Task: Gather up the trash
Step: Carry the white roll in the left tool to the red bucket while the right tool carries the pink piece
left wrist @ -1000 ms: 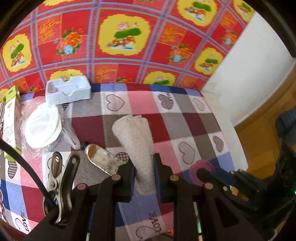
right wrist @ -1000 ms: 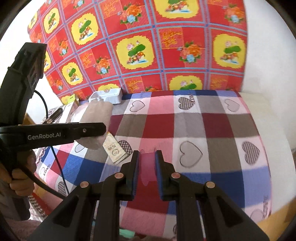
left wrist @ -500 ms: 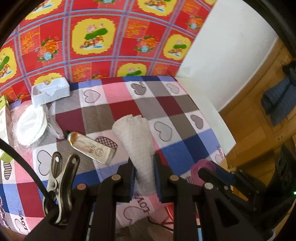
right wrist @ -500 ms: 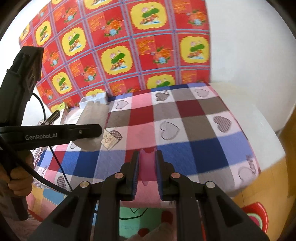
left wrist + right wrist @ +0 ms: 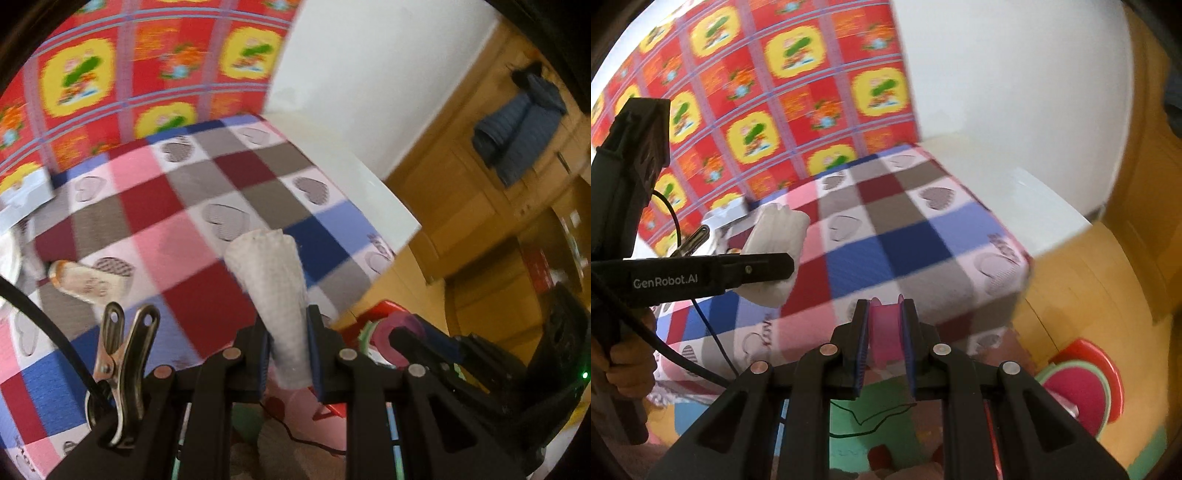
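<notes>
Carrying two bits of trash off the table, I'd say, is the step in hand: the left gripper is clamped narrow on a white crumpled tissue that sticks up out of its jaws, and the right gripper is pinched on a small pink piece, which I can't identify more closely. Both loads hang over the table's near corner, towards the floor side.

Down on the floor to the right sits a red bin with a green ring and a pink inside; from here it looks the likely place for the trash, though that is my guess. If so, the next move calls for getting each gripper over the bin's mouth before the jaws open, since a light tissue could drift or snag on a pad.

One thing lies on the checked cloth: a flattened silvery sachet, apart from both grippers. It may be trash not yet collected.

Behind the table hangs a red and yellow flowered sheet, then a white wall. Wooden panelling with a dark blue garment hung on it stands to the right. Everything is blurred.
</notes>
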`<state>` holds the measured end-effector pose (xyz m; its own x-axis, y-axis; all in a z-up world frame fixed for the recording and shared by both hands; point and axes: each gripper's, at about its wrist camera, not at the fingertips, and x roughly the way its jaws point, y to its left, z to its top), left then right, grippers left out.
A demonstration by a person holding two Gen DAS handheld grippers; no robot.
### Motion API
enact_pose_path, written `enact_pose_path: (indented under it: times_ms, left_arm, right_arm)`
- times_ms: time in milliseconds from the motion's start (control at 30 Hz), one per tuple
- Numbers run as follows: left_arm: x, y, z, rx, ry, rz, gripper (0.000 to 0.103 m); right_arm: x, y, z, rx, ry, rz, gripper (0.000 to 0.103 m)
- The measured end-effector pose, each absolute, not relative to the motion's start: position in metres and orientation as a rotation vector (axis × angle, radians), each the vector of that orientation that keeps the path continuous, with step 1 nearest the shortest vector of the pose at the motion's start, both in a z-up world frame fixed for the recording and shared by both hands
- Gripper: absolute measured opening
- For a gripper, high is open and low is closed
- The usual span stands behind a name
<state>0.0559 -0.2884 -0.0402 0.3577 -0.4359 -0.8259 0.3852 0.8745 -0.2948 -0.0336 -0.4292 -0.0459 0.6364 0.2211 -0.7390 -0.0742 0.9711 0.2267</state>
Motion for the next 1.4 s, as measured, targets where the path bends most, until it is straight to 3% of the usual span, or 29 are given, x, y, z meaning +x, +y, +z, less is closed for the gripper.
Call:
enact_pose_path:
  times_ms: [733, 1400]
  left_arm:
    - [-0.017, -0.479, -0.099, 0.196, 1.229, -0.898, 0.019]
    - [-0.062, -0.614, -0.215, 0.383, 1.342, -1.049, 0.019]
  right_arm:
    - [-0.131, -0.593, -0.104, 0.426, 0.909, -0.230, 0.018]
    - [-0.166, -0.676, -0.220, 0.503, 1.036, -0.374, 0.018]
